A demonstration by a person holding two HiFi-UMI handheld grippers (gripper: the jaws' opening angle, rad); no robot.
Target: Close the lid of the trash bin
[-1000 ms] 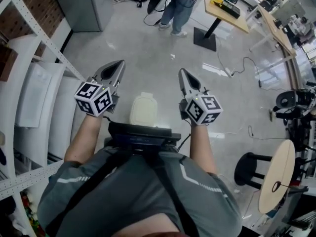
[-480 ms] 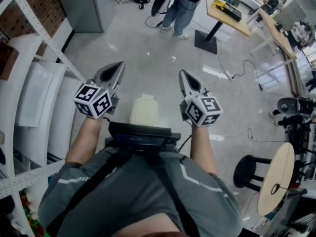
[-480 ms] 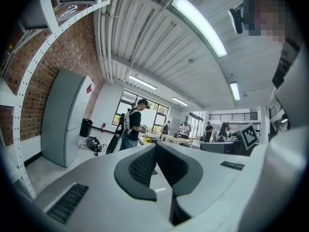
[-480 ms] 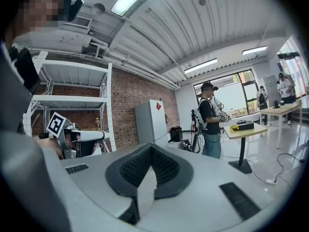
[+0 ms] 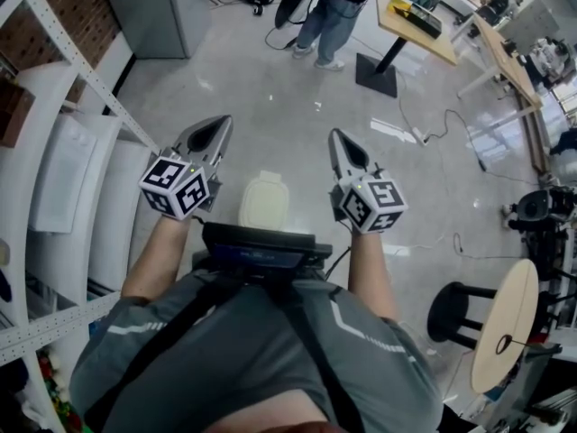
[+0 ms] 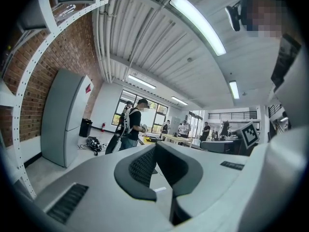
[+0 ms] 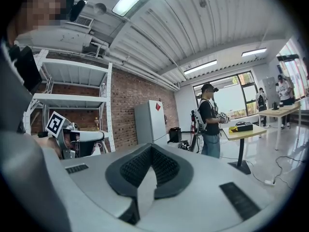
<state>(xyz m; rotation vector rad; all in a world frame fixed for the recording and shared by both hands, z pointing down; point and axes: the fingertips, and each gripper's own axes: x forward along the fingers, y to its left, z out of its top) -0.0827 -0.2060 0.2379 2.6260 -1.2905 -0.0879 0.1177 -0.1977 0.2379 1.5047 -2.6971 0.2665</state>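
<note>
A cream trash bin (image 5: 263, 201) stands on the floor straight below me, seen from above as a rounded top; whether its lid is down I cannot tell. My left gripper (image 5: 219, 123) hangs in the air to the bin's left and my right gripper (image 5: 335, 135) to its right, both well above it and pointing forward. Neither touches the bin. In the left gripper view the left gripper (image 6: 157, 149) has its jaws together with nothing between them. The right gripper (image 7: 150, 149) looks the same in the right gripper view. The bin is absent from both gripper views.
A white rack (image 5: 54, 188) with white boards runs along my left. A grey cabinet (image 5: 158, 7) stands at the far left and a person (image 5: 329, 12) ahead beside a wooden table (image 5: 410, 21). A black stool (image 5: 455, 309), a round table (image 5: 505, 332) and floor cables (image 5: 451, 120) lie to the right.
The left gripper has drifted a little right and nearer to me. The right gripper and the bin hold their places.
</note>
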